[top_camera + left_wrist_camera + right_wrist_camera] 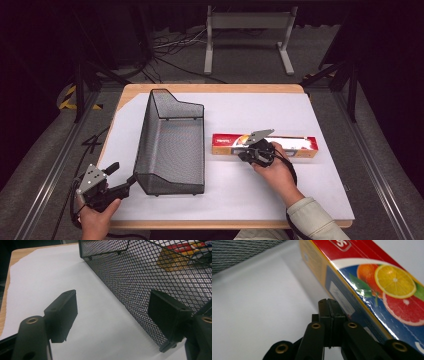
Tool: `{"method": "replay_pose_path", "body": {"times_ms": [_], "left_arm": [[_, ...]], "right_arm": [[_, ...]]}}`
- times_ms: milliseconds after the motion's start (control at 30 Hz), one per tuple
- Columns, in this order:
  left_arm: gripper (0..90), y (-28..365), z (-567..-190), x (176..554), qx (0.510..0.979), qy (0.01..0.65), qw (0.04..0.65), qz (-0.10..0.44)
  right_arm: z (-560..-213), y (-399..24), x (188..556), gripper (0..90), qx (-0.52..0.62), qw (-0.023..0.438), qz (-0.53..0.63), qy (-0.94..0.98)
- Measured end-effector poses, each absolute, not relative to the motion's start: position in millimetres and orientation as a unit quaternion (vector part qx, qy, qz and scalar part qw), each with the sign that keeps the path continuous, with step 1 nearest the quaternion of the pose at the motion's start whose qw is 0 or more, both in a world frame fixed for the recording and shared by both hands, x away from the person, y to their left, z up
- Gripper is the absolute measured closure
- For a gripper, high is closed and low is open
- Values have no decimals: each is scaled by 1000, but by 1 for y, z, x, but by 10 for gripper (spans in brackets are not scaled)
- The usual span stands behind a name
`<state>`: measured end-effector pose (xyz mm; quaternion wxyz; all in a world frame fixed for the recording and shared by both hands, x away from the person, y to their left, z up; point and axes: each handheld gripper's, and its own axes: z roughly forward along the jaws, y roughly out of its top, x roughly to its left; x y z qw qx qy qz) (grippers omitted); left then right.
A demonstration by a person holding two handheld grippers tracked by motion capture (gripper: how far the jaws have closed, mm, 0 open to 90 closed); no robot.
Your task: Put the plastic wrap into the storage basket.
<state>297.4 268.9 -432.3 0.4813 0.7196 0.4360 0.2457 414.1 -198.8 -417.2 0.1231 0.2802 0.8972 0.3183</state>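
Your right gripper (329, 302) is pinched shut on nothing, tips against the long box's (265, 145) near side mid-table, probably to nudge it. Your left gripper (112, 172) stands wide at the mesh basket's (170, 145) near-left corner, likely steadying it.

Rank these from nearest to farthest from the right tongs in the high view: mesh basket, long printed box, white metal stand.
1. Long printed box: right beside the right tongs, mid-table.
2. Mesh basket: to their left on the table.
3. White metal stand: on the floor beyond the table's far edge.
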Motion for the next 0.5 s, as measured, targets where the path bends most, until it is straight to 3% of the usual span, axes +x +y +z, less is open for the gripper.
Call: {"method": "replay_pose_path", "body": {"times_ms": [500], "left_arm": [[248, 267, -433, 302, 721, 445, 470, 247]], "right_arm": [[-367, -252, 424, 900, 289, 155, 326, 887]]}}
